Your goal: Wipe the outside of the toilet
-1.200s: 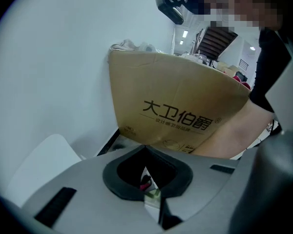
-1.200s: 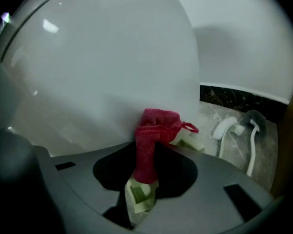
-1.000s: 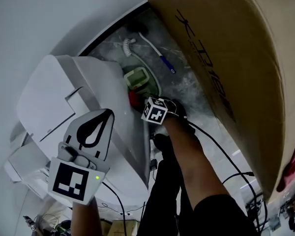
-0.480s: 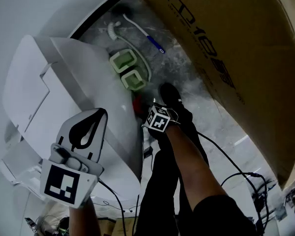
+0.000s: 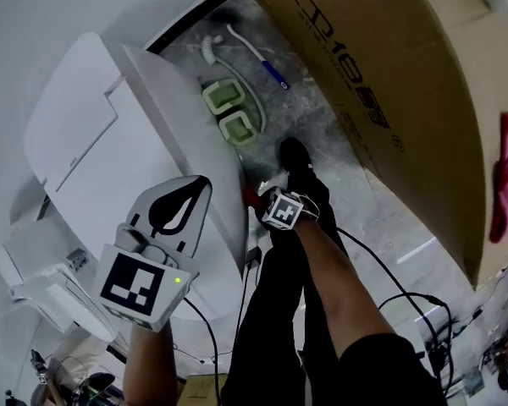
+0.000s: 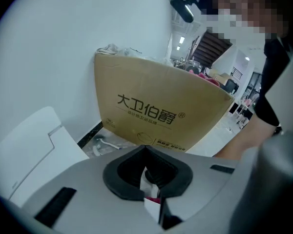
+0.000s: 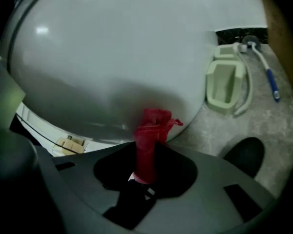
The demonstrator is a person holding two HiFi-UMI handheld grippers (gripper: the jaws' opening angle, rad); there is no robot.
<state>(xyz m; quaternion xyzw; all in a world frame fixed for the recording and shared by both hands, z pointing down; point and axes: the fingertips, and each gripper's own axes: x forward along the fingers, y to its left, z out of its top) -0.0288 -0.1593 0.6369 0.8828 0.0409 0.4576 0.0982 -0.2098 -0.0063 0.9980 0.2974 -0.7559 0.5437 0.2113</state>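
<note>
Now, nearest of all, the left tool (image 6: 145,149) hangs above the closed lid of the toilet (image 5: 110,142). Its jaws are drawn together on nothing, and it has kept that idle station over the last second.

Lower and to the right, the right tool (image 7: 146,152) is clamped on a red cloth (image 7: 154,123). The cloth stands up out of the jaws as a crumpled roll, and its free end looks pressed to the underside of the bowl's curve.

That is where the change lies. A second ago the cloth sat just beside the green holder (image 5: 237,127) at the far end of the bowl. Since then it has slid along the right flank toward the person, so it is now clear of the holder and near the person's black shoe (image 5: 295,155).

I take this as one wiping stroke in progress along the lower right side, from far to near. The lid, the tank and the left side would likely need passes too, though nothing here shows which parts are already done.

The toilet fills the left of the scene, against a white wall. It is white and glossy, lid down, with a bright highlight on the bowl and no smear or dirt that I can make out. Small stickers (image 7: 68,143) sit low on its base.

Beyond the holder a brush (image 5: 245,45) with a blue handle lies on the grey floor (image 5: 322,134). A large cardboard box (image 5: 389,83) stands to the right.
</note>
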